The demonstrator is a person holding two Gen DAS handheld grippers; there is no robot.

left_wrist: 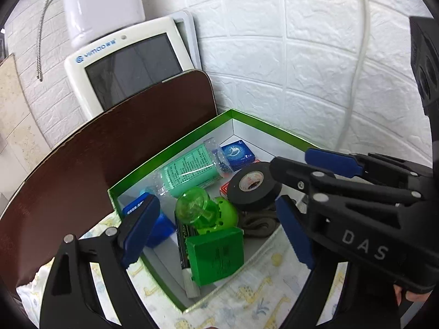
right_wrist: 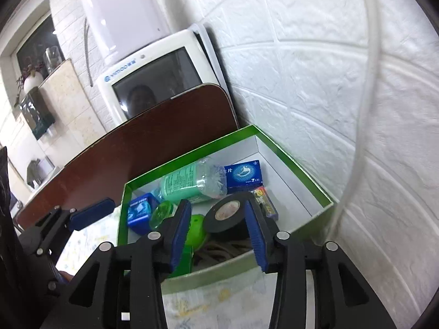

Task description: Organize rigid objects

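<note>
A green-rimmed box with white inner walls holds several items: a black tape roll, a green bottle in plastic wrap, a blue packet, a green round toy, a green square case and a blue box. My left gripper is open above the box's near corner. My right gripper is open around the tape roll, which rests in the box.
The box sits on a cloth with giraffe prints on a dark brown table. A white brick wall stands right behind the box. A white monitor-like device leans behind the table. A white tube hangs along the wall.
</note>
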